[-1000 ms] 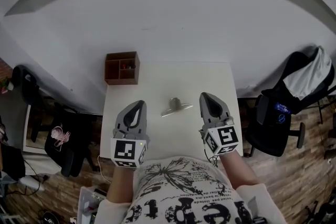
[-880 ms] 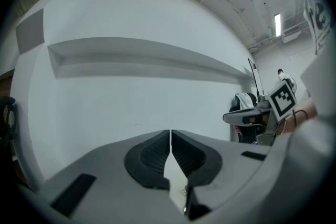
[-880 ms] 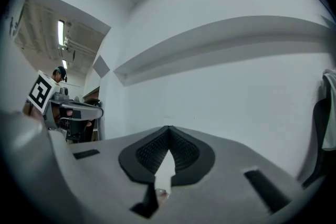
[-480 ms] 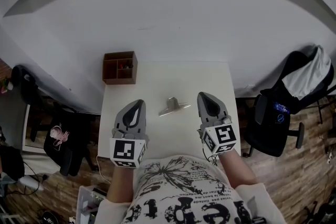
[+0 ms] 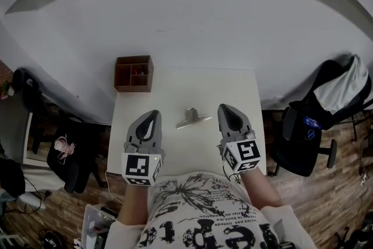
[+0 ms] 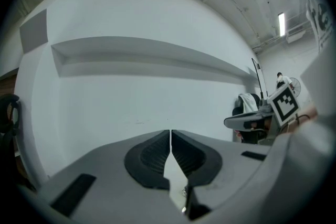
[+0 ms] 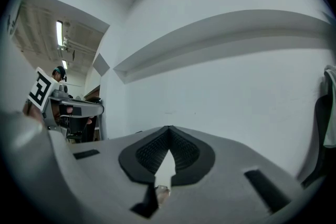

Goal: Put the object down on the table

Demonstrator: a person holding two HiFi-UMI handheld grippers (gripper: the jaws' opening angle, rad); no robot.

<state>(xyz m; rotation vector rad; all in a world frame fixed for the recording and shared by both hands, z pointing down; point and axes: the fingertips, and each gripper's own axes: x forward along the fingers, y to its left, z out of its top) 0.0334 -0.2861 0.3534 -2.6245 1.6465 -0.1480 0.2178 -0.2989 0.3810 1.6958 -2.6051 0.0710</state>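
Metal bracket (image 5: 194, 118) on the desk (image 5: 175, 90) looks stiff, light (maybe slippery); grab its bar. Left gripper (image 5: 152, 116), right gripper (image 5: 225, 109) closed, empty.

The left gripper (image 5: 152, 116) and the right gripper (image 5: 226, 111) have grey plastic shells that taper to a rounded tip, each with a dark hollow on top. Each carries a white cube (image 5: 141, 168) printed with black square markers. Their pads (image 6: 152, 157) are black and ribbed. The person wears a white shirt (image 5: 204, 213) with a black butterfly print and large black lettering.
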